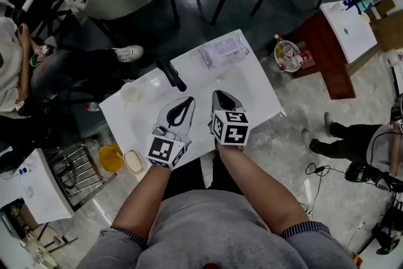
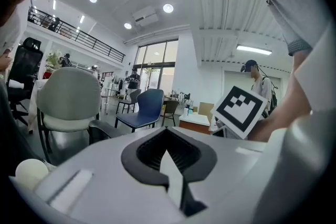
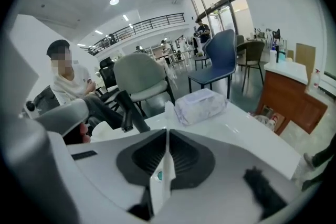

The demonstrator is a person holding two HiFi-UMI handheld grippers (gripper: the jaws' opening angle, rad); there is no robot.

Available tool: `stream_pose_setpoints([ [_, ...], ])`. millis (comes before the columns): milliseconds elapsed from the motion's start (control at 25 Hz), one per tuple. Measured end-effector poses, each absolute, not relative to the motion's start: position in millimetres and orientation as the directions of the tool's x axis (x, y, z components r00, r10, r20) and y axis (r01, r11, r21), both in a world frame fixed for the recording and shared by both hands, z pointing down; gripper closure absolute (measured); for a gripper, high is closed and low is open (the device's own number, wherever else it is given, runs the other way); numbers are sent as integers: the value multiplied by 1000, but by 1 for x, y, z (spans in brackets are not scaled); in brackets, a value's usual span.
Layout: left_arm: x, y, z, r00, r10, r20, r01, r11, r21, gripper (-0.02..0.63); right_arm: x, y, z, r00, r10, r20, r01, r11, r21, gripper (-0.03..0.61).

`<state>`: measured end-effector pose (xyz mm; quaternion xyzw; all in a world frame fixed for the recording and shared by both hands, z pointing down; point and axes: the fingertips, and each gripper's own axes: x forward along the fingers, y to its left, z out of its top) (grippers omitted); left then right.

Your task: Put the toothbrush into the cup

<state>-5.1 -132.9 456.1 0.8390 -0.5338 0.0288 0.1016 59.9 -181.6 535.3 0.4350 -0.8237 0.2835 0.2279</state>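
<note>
While both tools hang empty over the near edge of the white table (image 1: 252, 94), the left gripper (image 1: 189, 101) has its jaws pressed together and the right gripper (image 1: 218, 95) is likewise clenched on nothing, so the step in hand is, I judge, the reach for the toothbrush. Whichever gripper goes should spread its jaws before descending. Farther out, the black toothbrush (image 1: 171, 74) lies on the table, slanting far-left to near-right, just beside the pale cup (image 1: 129, 92) on its left but not in it. Gripping it mid-body, square to its length, should stop it swinging, and the other gripper could steady the light cup. At the far side sits a tissue pack (image 1: 223, 50), out of the way.
</note>
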Motion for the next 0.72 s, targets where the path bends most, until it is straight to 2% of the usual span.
stream_pose_setpoints([
  [360, -16, -107, 426, 371, -915, 158, -926, -353, 130, 606, 44, -158, 458, -695, -546, 469, -712, 613, -342, 551],
  [720, -37, -77, 379, 328, -934, 144, -938, -304, 169, 606, 10, -120, 375, -870, -413, 267, -485, 812, -324, 551],
])
